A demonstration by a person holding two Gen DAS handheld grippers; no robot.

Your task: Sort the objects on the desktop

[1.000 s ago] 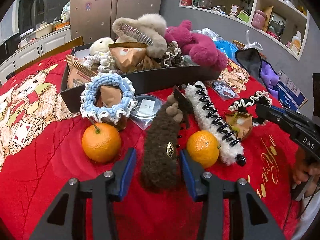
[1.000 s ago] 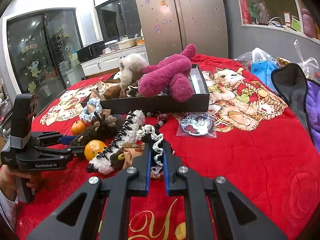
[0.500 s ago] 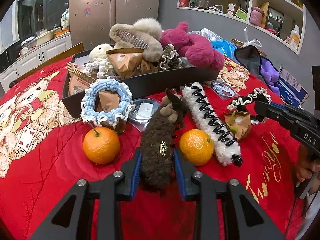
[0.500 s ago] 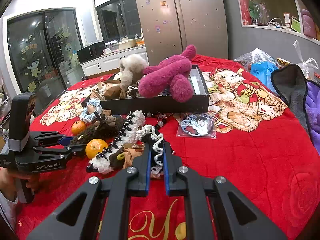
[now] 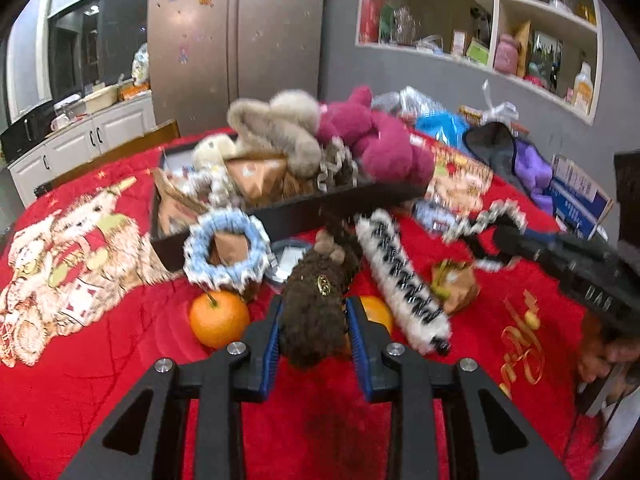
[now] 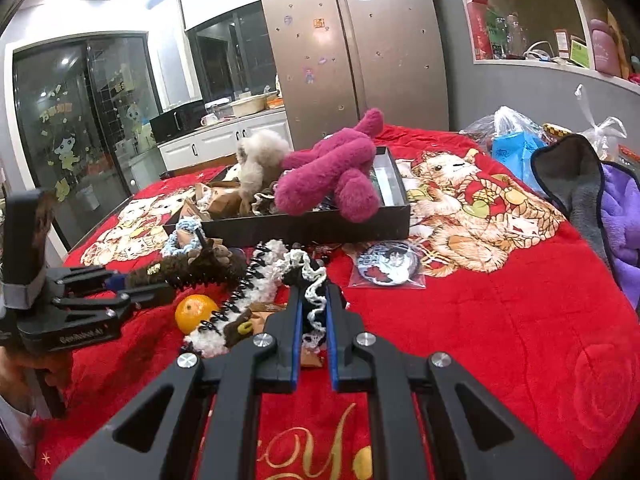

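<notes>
Left tongs (image 5: pixel 314 330) clamp a shaggy (dark brown) hair claw (image 5: pixel 318 308).

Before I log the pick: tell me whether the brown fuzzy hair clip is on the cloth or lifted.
Lifted. The left gripper clamps the brown fuzzy hair clip, holding it above the orange.

Black grippers (image 5: pixel 314 318), blue pads (image 5: pixel 273 342), silver screws

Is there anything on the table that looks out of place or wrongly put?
Yes. The pink plush toy lies across the heap in the black box, and one leg hangs over the front wall. Two oranges sit among the hair accessories on the red cloth.
</notes>
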